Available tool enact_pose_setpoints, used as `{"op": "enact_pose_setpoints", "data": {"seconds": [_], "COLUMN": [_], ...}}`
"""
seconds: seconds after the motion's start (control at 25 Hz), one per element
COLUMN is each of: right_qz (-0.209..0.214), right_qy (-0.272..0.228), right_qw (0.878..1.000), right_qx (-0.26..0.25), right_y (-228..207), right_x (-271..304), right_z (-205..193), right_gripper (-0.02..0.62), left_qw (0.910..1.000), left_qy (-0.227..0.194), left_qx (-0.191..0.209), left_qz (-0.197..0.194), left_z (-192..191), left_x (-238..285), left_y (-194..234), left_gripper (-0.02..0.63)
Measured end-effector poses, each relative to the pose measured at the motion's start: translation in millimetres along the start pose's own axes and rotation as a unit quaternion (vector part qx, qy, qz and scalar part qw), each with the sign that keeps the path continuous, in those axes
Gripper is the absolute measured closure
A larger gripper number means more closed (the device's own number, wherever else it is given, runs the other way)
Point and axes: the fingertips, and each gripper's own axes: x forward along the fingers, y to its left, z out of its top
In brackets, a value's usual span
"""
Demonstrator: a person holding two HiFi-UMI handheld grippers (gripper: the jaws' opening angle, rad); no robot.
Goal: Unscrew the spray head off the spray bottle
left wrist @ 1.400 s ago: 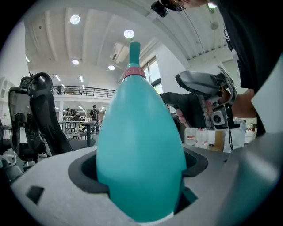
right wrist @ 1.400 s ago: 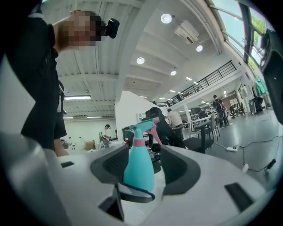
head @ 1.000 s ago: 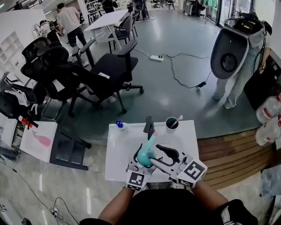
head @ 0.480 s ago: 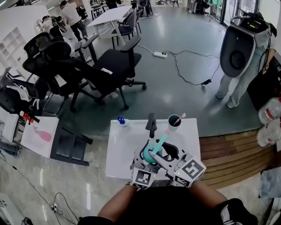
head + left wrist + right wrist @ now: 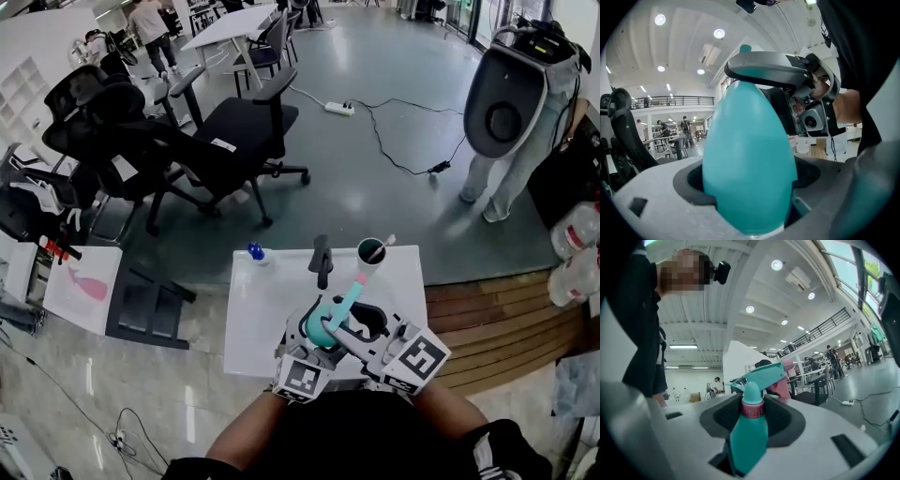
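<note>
**In a busy workshop hall, two grippers take hold of a spray bottle**

An open hall of grey floor and black office chairs [image 5: 234, 141] spreads behind a small white table [image 5: 258, 314]. Near the table's front edge, a person works on a teal plastic spray bottle [image 5: 317, 330]. The left gripper [image 5: 314, 328] is clamped around the bottle's smooth, egg-shaped body, which fills the space between its jaws. The right gripper [image 5: 339, 323] comes in from the side at the neck. Its jaws have just been closing, with the pink collar [image 5: 753, 409] below the teal spray head [image 5: 761, 376] between them. A dark margin shows on each side of the collar, so the pads do not appear to bite yet.

This looks like the grasp before the first twist. To do it well, the right pads should probably seat squarely on the collar, not on the trigger or nozzle. The turn should then follow the bottle's long axis while the left hand holds hard, since the rounded body could slip or spin.

The grippers hide the bottle's base, so it is unclear whether it rests on the table. The thread and any liquid inside are out of sight.
</note>
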Motion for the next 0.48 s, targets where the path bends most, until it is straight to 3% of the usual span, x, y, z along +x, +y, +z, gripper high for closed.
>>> {"op": "enact_pose_setpoints", "data": {"seconds": [0.24,0.36,0.48], "right_qz": [0.06,0.137,0.24], "right_qy": [0.003,0.009,0.015], "right_qw": [0.998,0.99,0.971], "right_qx": [-0.008,0.011,0.002], "right_y": [9,26,46], "right_x": [-3,-8,-22], "right_z": [-3,3,9], "right_gripper": [0.445,0.445,0.443], "left_qw": [0.9971,0.9886,0.9731], "left_qy": [-0.012,-0.042,-0.063], "left_qx": [0.007,0.009,0.009], "left_qz": [-0.074,-0.144,-0.222], "left_z": [2,19,32], "left_x": [-5,-12,-24], "left_y": [-12,-25,-48], "left_gripper": [0.144,0.144,0.144]}}
